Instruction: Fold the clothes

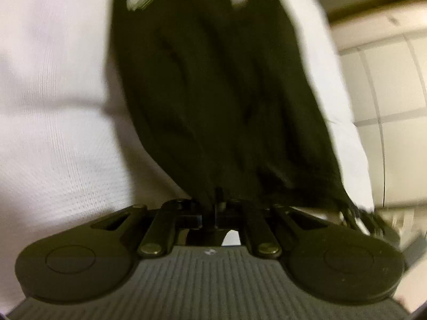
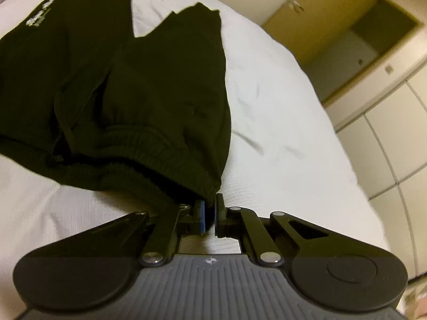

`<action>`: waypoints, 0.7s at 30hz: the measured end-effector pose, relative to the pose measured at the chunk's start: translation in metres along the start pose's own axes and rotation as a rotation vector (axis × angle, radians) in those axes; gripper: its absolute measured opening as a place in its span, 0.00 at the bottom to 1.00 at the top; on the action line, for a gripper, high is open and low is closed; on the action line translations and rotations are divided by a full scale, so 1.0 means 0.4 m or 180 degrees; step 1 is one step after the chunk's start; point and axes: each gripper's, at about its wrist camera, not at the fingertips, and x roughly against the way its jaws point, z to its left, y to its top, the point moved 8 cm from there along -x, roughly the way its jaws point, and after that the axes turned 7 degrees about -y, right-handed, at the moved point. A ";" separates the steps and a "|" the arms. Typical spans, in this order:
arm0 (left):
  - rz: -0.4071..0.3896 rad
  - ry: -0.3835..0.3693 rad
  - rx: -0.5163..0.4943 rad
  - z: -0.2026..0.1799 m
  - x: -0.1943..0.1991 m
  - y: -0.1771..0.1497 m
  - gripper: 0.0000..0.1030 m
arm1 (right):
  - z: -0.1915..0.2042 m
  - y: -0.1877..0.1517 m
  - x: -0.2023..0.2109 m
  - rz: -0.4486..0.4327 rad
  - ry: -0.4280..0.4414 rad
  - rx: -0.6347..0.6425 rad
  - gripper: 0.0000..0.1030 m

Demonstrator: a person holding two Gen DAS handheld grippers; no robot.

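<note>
One black garment, a pair of shorts (image 2: 114, 88) with a ribbed elastic waistband (image 2: 149, 157) and a small white logo (image 2: 40, 12) on one leg, lies spread on the white bedsheet (image 2: 280, 106). From the waistband the two legs reach away toward the far end of the bed, the logo leg on the left of the other one. Two grippers are at this waistband, one at each end. The right gripper (image 2: 210, 210) is at the right corner of the waistband, just at the edge of the cloth; its jaws stand nearly together, with only a thin gap, and the corner of the fabric goes between them, so it pinches the shorts there. In the left wrist view the shorts (image 1: 218, 93) hang in bunched folds straight ahead of the left gripper (image 1: 217, 208); its jaws are closed tight on the gathered fabric, and some black threads or a cord end (image 1: 360, 216) stick out to the right of the waistband. This view is blurred. Beyond the bed, right of the shorts, stand white cabinets (image 2: 387, 122) and yellow-brown cupboard doors (image 2: 301, 8).
</note>
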 end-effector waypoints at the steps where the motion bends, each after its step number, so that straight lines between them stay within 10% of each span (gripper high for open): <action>1: -0.0010 -0.0031 -0.0099 -0.019 0.027 -0.009 0.04 | -0.009 0.001 0.013 -0.0001 -0.0025 0.0020 0.02; 6: 0.0009 -0.0145 -0.0538 -0.092 0.123 -0.070 0.04 | -0.054 -0.024 0.058 0.0111 -0.0177 0.0039 0.01; 12: 0.0285 0.0216 -0.0490 0.013 0.006 -0.151 0.09 | -0.007 -0.093 0.005 0.0307 -0.0188 0.0223 0.03; 17: 0.0424 0.0294 -0.0476 0.016 0.015 -0.174 0.18 | -0.006 -0.077 0.013 0.0339 -0.0437 0.0294 0.42; 20: 0.0710 0.0347 -0.0653 -0.008 0.047 -0.207 0.30 | -0.026 -0.107 0.035 0.0743 -0.0640 0.0353 0.87; 21: 0.0816 0.0415 -0.0716 -0.005 0.064 -0.219 0.30 | -0.033 -0.126 0.046 0.0895 -0.0702 0.0382 0.86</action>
